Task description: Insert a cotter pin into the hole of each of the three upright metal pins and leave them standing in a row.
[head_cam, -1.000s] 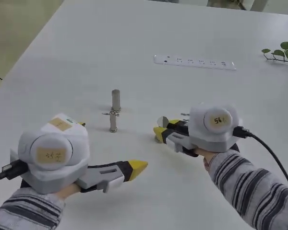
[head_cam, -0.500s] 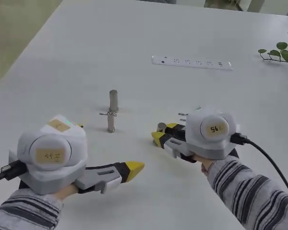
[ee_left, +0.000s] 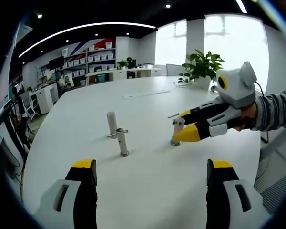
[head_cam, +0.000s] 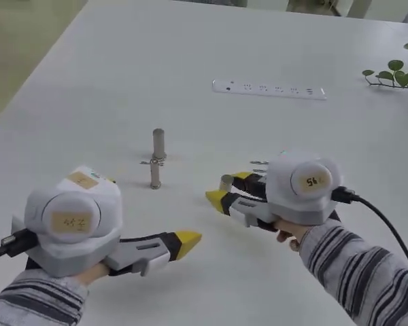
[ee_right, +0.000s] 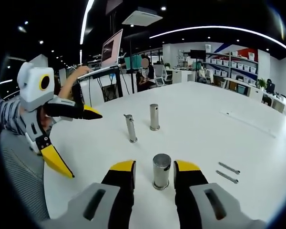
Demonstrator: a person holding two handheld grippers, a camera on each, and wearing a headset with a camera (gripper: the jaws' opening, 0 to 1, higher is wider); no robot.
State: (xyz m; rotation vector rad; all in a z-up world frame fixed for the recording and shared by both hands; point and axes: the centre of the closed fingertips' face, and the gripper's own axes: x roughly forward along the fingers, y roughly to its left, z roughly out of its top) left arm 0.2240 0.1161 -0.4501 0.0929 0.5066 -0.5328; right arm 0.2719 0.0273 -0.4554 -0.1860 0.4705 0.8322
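Observation:
Two metal pins stand left of centre. The far pin (head_cam: 158,144) (ee_right: 154,117) is bare. The near pin (head_cam: 155,174) (ee_left: 122,141) (ee_right: 130,128) has a cotter pin (head_cam: 151,162) through its top. A third metal pin (head_cam: 226,182) (ee_left: 177,131) (ee_right: 161,171) stands between the jaws of my right gripper (head_cam: 221,197) (ee_right: 155,167), which is open, with a gap beside the pin. Two loose cotter pins (head_cam: 258,163) (ee_right: 228,172) lie just beyond it. My left gripper (head_cam: 183,241) (ee_left: 152,167) is open and holds nothing, near the front edge.
A white power strip (head_cam: 268,89) lies across the far side of the table (head_cam: 122,75). A plant sprig (head_cam: 394,71) reaches in at the far right. The right gripper's cable (head_cam: 381,217) trails off to the right.
My right gripper has slid a little left and nearer, its jaws further past the third pin. The left gripper and the two other pins stay put; the view shifted slightly.

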